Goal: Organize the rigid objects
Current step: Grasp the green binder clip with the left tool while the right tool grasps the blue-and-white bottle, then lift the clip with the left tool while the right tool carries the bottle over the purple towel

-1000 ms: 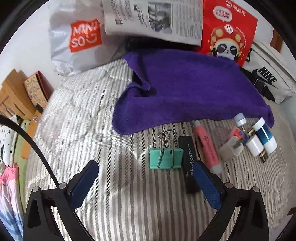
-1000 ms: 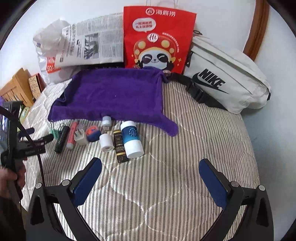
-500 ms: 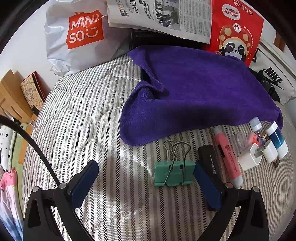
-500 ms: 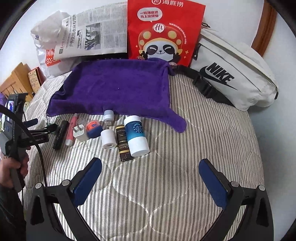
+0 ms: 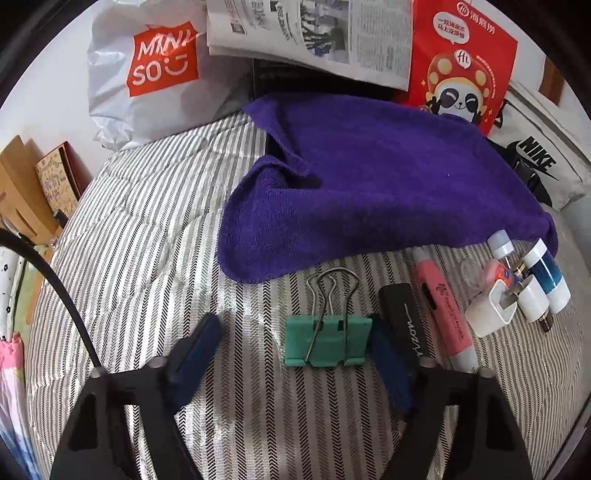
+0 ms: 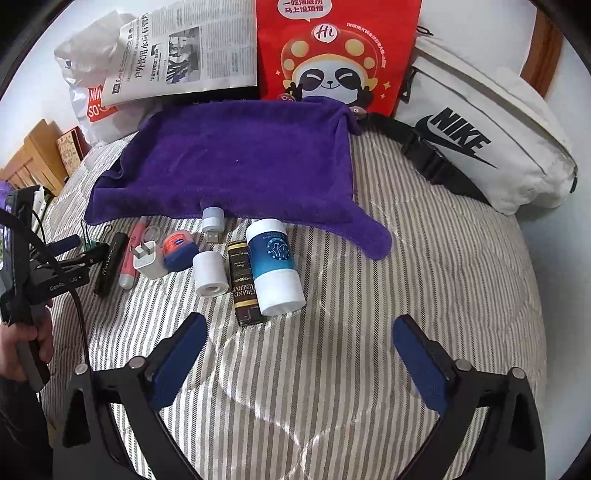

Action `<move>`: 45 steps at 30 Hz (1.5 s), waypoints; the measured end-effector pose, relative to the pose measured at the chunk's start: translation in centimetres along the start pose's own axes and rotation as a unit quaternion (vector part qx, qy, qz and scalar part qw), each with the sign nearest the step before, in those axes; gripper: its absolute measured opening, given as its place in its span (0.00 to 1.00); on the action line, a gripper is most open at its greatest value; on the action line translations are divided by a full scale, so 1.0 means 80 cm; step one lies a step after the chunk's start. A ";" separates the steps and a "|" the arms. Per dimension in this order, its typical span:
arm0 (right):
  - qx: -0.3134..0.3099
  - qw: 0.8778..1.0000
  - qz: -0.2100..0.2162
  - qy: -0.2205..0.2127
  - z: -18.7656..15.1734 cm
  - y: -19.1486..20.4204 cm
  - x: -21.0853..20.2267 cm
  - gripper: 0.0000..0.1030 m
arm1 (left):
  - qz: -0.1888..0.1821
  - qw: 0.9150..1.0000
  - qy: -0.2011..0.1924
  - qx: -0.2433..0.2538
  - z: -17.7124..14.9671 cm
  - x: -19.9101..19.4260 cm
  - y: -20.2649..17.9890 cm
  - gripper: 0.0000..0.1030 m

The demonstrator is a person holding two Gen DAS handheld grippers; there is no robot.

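Green binder clip (image 5: 327,341) flat on striped bed (image 5: 147,236), wire handles pointing away toward purple towel (image 5: 369,184). Left gripper (image 5: 295,345) straddles it, jaws just closing, right pad touching, left pad apart. Right gripper (image 6: 299,343) spread, empty, farther.

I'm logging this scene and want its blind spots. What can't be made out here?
- Black box, left wrist view: purple towel and newspaper cover most of it.
- Green binder clip, right wrist view: tiny, partly behind the left claw.
- Pink marker print, left wrist view: too small to read.
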State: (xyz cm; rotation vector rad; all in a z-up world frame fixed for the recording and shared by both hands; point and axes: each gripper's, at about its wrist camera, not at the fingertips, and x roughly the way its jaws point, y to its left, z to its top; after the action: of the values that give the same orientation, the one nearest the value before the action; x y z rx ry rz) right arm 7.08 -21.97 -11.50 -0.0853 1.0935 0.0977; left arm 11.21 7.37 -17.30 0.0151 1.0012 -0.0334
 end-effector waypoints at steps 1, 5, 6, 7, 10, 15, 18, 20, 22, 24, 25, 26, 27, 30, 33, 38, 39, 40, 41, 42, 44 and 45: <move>0.001 1.000 0.002 -0.001 0.001 -0.001 0.003 0.90 | -0.002 1.000 -0.004 0.002 -0.002 -0.002 -0.002 0.65; 0.009 1.000 0.022 -0.003 0.008 -0.009 0.020 0.81 | 0.001 1.000 -0.016 0.007 -0.005 -0.009 -0.013 0.38; 0.007 1.000 0.027 -0.005 0.011 -0.009 0.024 0.79 | 0.006 1.000 -0.018 0.009 -0.006 -0.010 -0.016 0.38; 0.004 0.999 0.031 -0.008 0.013 -0.009 0.028 0.76 | 0.008 1.000 -0.020 0.011 -0.006 -0.010 -0.017 0.39; -0.011 0.999 0.040 -0.008 0.021 -0.005 0.043 0.66 | 0.001 1.000 -0.019 0.004 -0.005 -0.009 -0.014 0.39; -0.035 0.998 0.059 0.002 0.031 0.006 0.068 0.43 | 0.003 1.000 -0.016 0.003 -0.003 -0.009 -0.014 0.39; -0.045 0.997 0.063 0.008 0.033 0.009 0.080 0.37 | 0.004 1.000 -0.017 0.000 -0.003 -0.009 -0.013 0.39; -0.047 0.996 0.069 0.008 0.032 0.009 0.083 0.37 | 0.005 1.000 -0.021 -0.001 -0.005 -0.009 -0.013 0.39; -0.051 0.996 0.073 0.010 0.030 0.009 0.089 0.37 | 0.008 1.000 -0.023 0.000 -0.006 -0.009 -0.014 0.39; -0.053 0.996 0.070 0.001 0.030 0.009 0.091 0.37 | 0.008 1.000 -0.023 -0.001 -0.006 -0.010 -0.015 0.39; -0.054 0.996 0.070 -0.004 0.031 0.008 0.092 0.37 | 0.007 1.000 -0.023 -0.002 -0.006 -0.009 -0.014 0.39; -0.053 0.996 0.070 -0.006 0.032 0.007 0.094 0.37 | 0.007 1.000 -0.023 -0.002 -0.006 -0.009 -0.015 0.39; -0.050 0.996 0.068 -0.009 0.035 0.005 0.096 0.37 | 0.008 1.000 -0.023 -0.002 -0.006 -0.010 -0.015 0.39; -0.056 0.997 0.055 -0.011 0.037 0.003 0.105 0.35 | 0.008 1.000 -0.022 0.000 -0.005 -0.009 -0.014 0.39; -0.076 0.996 0.039 -0.019 0.035 0.010 0.105 0.36 | 0.007 1.000 -0.021 -0.001 -0.005 -0.009 -0.014 0.39; -0.076 0.995 0.045 -0.043 0.030 0.007 0.106 0.35 | 0.006 1.000 -0.021 -0.001 -0.005 -0.009 -0.014 0.39; -0.075 0.995 0.046 -0.044 0.029 0.006 0.106 0.35 | 0.006 1.000 -0.019 0.000 -0.005 -0.008 -0.014 0.39; -0.075 0.995 0.047 -0.043 0.029 0.005 0.105 0.35 | 0.006 1.000 -0.017 -0.001 -0.004 -0.008 -0.013 0.39; -0.073 0.995 0.048 -0.041 0.027 0.004 0.104 0.35 | 0.004 1.000 -0.014 0.000 -0.003 -0.008 -0.013 0.39; -0.071 0.995 0.050 -0.041 0.027 0.004 0.103 0.35 | 0.004 1.000 -0.012 0.000 -0.002 -0.008 -0.013 0.39; -0.059 0.995 0.064 -0.037 0.024 -0.001 0.099 0.35 | 0.004 1.000 -0.005 -0.001 -0.001 -0.008 -0.012 0.38; -0.055 0.996 0.068 -0.036 0.022 -0.003 0.097 0.35 | 0.006 1.000 -0.001 -0.005 -0.001 -0.009 -0.011 0.38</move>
State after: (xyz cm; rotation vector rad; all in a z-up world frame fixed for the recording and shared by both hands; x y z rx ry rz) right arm 12.20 -21.68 -17.59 -0.1049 1.0209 0.2814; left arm 10.74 6.47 -16.70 0.0129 0.9992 -0.0169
